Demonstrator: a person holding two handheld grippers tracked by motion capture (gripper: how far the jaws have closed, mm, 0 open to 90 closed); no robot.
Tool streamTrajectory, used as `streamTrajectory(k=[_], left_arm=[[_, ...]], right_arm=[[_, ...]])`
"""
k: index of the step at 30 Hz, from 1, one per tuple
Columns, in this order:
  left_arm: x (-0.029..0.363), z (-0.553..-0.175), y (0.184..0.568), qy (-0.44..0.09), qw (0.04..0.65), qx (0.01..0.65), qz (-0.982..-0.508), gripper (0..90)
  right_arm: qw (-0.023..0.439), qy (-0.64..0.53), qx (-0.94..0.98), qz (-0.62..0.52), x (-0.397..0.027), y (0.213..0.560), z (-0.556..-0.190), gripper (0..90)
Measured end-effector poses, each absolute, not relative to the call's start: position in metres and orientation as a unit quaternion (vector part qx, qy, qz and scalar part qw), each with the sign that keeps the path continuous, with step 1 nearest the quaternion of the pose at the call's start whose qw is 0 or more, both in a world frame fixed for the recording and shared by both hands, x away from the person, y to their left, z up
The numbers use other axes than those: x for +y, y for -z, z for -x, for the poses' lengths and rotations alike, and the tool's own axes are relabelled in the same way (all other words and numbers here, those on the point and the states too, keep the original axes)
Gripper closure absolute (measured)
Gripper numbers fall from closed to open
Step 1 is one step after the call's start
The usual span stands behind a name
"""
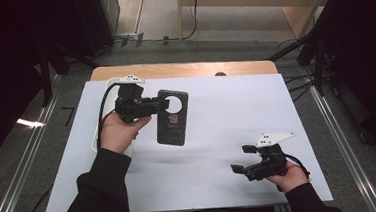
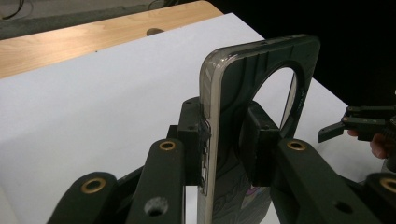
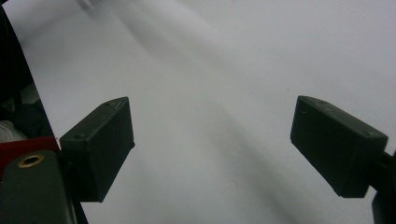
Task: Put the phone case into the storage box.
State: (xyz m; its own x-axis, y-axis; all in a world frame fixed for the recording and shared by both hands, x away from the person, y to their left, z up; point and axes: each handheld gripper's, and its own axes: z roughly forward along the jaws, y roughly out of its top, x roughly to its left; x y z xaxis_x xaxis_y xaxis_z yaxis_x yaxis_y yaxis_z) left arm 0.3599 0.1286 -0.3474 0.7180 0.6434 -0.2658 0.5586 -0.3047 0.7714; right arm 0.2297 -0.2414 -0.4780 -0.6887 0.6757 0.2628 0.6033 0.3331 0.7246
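We hold the black plastic phone case with a big round hole (image 1: 172,117) above the white mat's (image 1: 218,134) far left part. Our left gripper (image 2: 224,151) pinches only its edge, so it could twist and drop. Our right gripper (image 1: 241,168) waits wide, holding nothing, near the right corner.

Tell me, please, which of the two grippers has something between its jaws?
The left gripper, clamped on the dark phone case; the right gripper stands open over the white sheet.

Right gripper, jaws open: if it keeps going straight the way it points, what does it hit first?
Probably nothing but the white table sheet. The right gripper points left, low across the sheet, and the right gripper view has bare sheet between its jaws. The black phone case sits farther back, seemingly off that line.
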Motion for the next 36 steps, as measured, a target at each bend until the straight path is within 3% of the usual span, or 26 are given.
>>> streamTrajectory(k=[36], left_arm=[[0.174, -0.363, 0.322, -0.070, 0.460, 0.397, -0.791, 71.8]], right_arm=[[0.046, -0.425, 0.816, -0.389, -0.242, 0.477, -0.229, 12.6]])
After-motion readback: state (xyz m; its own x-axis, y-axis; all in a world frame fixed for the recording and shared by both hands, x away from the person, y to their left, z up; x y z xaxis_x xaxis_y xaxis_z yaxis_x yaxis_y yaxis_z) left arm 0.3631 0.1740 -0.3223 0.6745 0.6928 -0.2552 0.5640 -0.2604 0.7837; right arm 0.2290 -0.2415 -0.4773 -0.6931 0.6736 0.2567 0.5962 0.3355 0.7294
